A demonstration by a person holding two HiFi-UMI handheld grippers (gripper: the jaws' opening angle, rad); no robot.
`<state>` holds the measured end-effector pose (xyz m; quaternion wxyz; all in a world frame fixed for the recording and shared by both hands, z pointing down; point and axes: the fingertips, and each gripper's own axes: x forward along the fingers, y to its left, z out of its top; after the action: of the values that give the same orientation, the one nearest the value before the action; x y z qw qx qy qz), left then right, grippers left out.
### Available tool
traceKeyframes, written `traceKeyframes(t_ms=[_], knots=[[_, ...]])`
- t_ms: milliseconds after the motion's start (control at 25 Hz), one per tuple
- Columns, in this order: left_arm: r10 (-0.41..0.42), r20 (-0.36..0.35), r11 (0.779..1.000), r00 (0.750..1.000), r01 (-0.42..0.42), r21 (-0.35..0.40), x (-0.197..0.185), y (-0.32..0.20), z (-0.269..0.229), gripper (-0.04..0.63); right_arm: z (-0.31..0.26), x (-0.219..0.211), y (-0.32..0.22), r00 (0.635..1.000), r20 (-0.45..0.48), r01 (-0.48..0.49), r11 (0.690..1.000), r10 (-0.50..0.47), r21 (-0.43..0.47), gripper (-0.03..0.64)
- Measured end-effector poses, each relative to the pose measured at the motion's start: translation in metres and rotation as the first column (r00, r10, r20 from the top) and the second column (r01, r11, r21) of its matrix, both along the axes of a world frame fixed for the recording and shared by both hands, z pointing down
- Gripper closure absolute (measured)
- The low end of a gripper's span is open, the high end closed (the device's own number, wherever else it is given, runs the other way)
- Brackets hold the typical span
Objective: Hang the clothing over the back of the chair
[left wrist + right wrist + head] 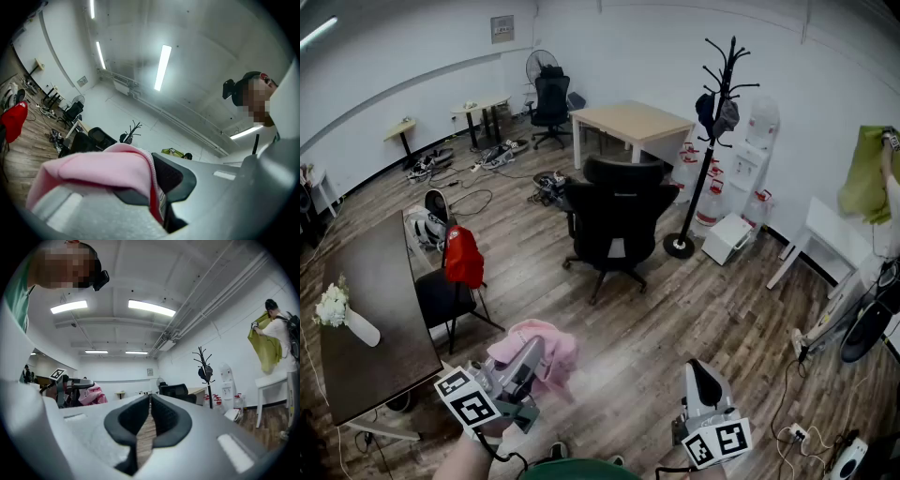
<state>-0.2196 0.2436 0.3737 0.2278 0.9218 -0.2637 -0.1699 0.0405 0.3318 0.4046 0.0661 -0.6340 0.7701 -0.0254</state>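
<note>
A pink garment hangs bunched from my left gripper low in the head view. That gripper is shut on it. In the left gripper view the pink cloth drapes over one jaw of the left gripper and is pinched between the pads. A black office chair stands in the middle of the room, its back toward me. My right gripper is shut and holds nothing; in its own view the right gripper points level at the room, with the pink garment off to its left.
A small black chair with a red garment on its back stands beside a dark table holding white flowers. A coat stand, a wooden desk, water bottles and floor cables surround the office chair. A person holds green cloth at right.
</note>
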Motion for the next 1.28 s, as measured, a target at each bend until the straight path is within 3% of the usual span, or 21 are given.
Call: traceKeyframes(t_ms=[280, 440, 600, 680, 840, 1080, 1160, 1280], knots=[[0.012, 0.0, 1.0, 1.0, -0.012, -0.007, -0.026, -0.017, 0.0, 0.568, -0.002, -0.026, -0.013, 1.0, -0.003, -0.013, 1.0, 0.013, -0.004, 0.603], [0.043, 0.033, 0.999, 0.999, -0.042, -0.004, -0.042, -0.028, 0.002, 0.568, -0.004, -0.043, -0.015, 0.998, 0.053, -0.021, 1.0, 0.021, 0.003, 0.612], [0.125, 0.088, 0.992, 0.988, -0.123, -0.031, -0.059, -0.043, 0.009, 0.568, 0.0, -0.065, -0.013, 0.996, 0.06, -0.06, 0.998, 0.062, -0.027, 0.612], [0.217, 0.148, 0.976, 0.965, -0.211, -0.051, -0.061, -0.049, 0.019, 0.569, 0.004, -0.076, -0.011, 0.995, 0.05, -0.083, 0.996, 0.085, -0.045, 0.612], [0.409, 0.312, 0.912, 0.857, -0.395, -0.11, -0.054, -0.062, 0.045, 0.569, 0.019, -0.089, -0.009, 0.992, 0.051, -0.113, 0.99, 0.118, -0.089, 0.612], [0.507, 0.45, 0.859, 0.735, -0.475, -0.193, -0.056, -0.089, 0.07, 0.569, 0.04, -0.09, -0.022, 0.989, 0.078, -0.112, 0.984, 0.123, -0.137, 0.612], [0.55, 0.514, 0.829, 0.659, -0.504, -0.242, -0.057, -0.1, 0.079, 0.569, 0.042, -0.087, -0.037, 0.99, 0.093, -0.092, 0.987, 0.105, -0.132, 0.612], [0.596, 0.627, 0.785, 0.502, -0.529, -0.323, -0.059, -0.114, 0.091, 0.569, 0.047, -0.078, -0.064, 0.99, 0.124, -0.05, 0.991, 0.066, -0.124, 0.612]])
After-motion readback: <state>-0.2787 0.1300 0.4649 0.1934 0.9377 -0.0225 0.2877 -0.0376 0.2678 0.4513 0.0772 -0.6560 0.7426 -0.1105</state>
